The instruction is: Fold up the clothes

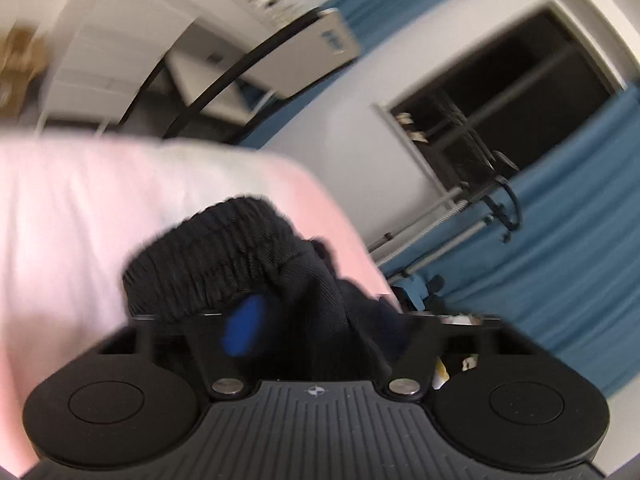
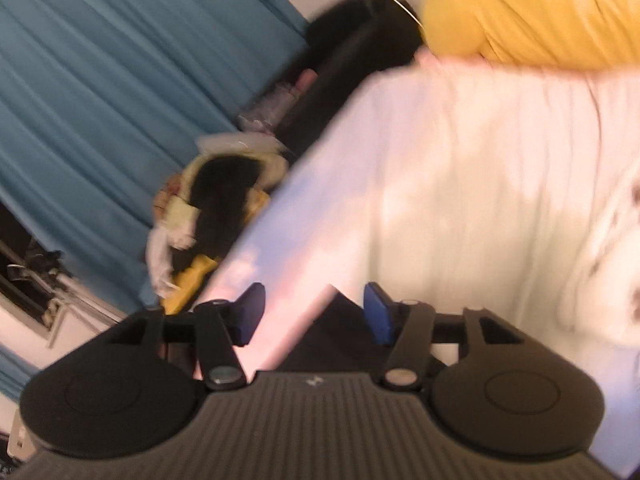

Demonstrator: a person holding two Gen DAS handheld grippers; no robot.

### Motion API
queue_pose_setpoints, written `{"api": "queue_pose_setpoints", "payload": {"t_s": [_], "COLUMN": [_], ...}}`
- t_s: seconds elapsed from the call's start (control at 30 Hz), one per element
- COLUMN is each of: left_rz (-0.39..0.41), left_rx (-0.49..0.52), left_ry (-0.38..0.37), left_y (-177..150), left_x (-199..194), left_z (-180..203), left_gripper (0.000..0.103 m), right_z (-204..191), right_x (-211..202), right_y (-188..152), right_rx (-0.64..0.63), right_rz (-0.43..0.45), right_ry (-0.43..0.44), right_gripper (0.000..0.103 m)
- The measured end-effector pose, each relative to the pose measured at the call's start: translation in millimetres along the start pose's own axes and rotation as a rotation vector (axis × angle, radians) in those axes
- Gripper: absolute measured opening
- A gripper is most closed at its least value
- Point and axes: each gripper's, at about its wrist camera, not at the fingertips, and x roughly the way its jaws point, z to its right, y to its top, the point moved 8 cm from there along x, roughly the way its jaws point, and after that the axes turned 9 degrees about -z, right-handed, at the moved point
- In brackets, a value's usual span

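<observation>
The left tool [image 1: 280, 320] is clamped on a black garment's elastic waistband [image 1: 212, 256], above pale pink fabric [image 1: 80, 220].

My left wrist camera looks forward over its gripper, close above the pale pink sheet [image 1: 80, 216] and tilted toward a wall with blue curtains [image 1: 560, 248], while my right wrist camera, equally close and tilted, shares that sheet [image 2: 460, 168] and the curtains [image 2: 120, 80].
</observation>
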Motion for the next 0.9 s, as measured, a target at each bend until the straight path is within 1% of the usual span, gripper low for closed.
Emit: {"api": "queue_pose_setpoints", "payload": {"t_s": [0.07,0.13,0.2,0.27,0.33,0.4,0.43,0.5,0.53,0.57,0.6,0.67,0.7,0.73,0.77,0.8,0.83,0.87,0.9], "left_rz": [-0.02,-0.042,-0.057,-0.034,0.001,0.047,0.053,0.044,0.03,0.015,-0.016,-0.032,-0.033,-0.032,-0.036,-0.051,-0.07,-0.074,-0.074], "left_rx": [-0.001,0.002,-0.003,-0.019,-0.026,-0.014,-0.016,-0.027,-0.035,-0.042,-0.052,-0.073,-0.072,-0.071,-0.08,-0.091,-0.103,-0.097,-0.086], "left_ry": [-0.023,-0.03,-0.037,-0.049,-0.058,0.008,0.046,0.109,0.111,0.109,0.105,0.123,0.125,0.13,0.143,0.149,0.16,0.183,0.208], "left_y": [-6.9,-10.8,-13.8,-15.5,-17.7,-20.8,-22.4,-25.5,-26.5,-27.4,-28.2,-25.9,-22.9,-19.3,-16.2,-14.0,-12.4,-10.3,-8.1], "left_x": [3.0,1.5,-1.9,-13.4,-27.0,-41.6,-46.0,-51.7,-50.8,-49.4,-42.8,-30.8,-25.8,-20.0,-12.7,-5.4,0.9,4.5,7.4], "left_z": [-11.6,-23.7,-35.0,-40.4,-44.3,-50.2,-54.5,-64.0,-66.9,-69.4,-71.8,-74.0,-73.2,-71.7,-70.4,-69.2,-68.2,-66.3,-64.1], "left_gripper": [0.078,0.078,0.078,0.078,0.079,0.084,0.085,0.085,0.085,0.085,0.085,0.084,0.083,0.083,0.079,0.067,0.062,0.047,0.012], "right_z": [14.5,26.2,38.4,55.1,78.9,96.9,101.5,101.8,100.6,98.3,95.3,83.5,77.9,69.9,64.5,60.7,55.7,50.8,45.8], "right_x": [2.9,-10.0,-26.9,-40.2,-47.5,-44.6,-43.6,-39.5,-37.1,-34.6,-32.6,-33.3,-32.8,-32.6,-35.1,-39.4,-46.6,-53.9,-61.1], "right_y": [-12.1,-22.2,-31.2,-39.3,-46.2,-58.0,-64.9,-77.0,-82.0,-85.9,-89.5,-95.2,-96.8,-95.6,-93.7,-91.6,-87.8,-83.5,-77.8], "right_rx": [-0.022,-0.09,-0.178,-0.232,-0.22,-0.195,-0.192,-0.193,-0.194,-0.195,-0.2,-0.233,-0.255,-0.283,-0.32,-0.347,-0.364,-0.373,-0.364], "right_rz": [-0.016,-0.015,-0.025,-0.042,-0.054,-0.09,-0.115,-0.149,-0.161,-0.165,-0.168,-0.167,-0.162,-0.157,-0.144,-0.126,-0.104,-0.084,-0.069], "right_ry": [0.022,0.021,0.002,-0.042,-0.084,-0.093,-0.09,-0.075,-0.067,-0.065,-0.06,-0.048,-0.054,-0.074,-0.109,-0.126,-0.125,-0.12,-0.105], "right_gripper": [0.057,0.058,0.062,0.062,0.062,0.062,0.062,0.062,0.062,0.056,0.043,0.032,0.017,0.006,0.006,0.006,0.006,0.006,0.005]}}
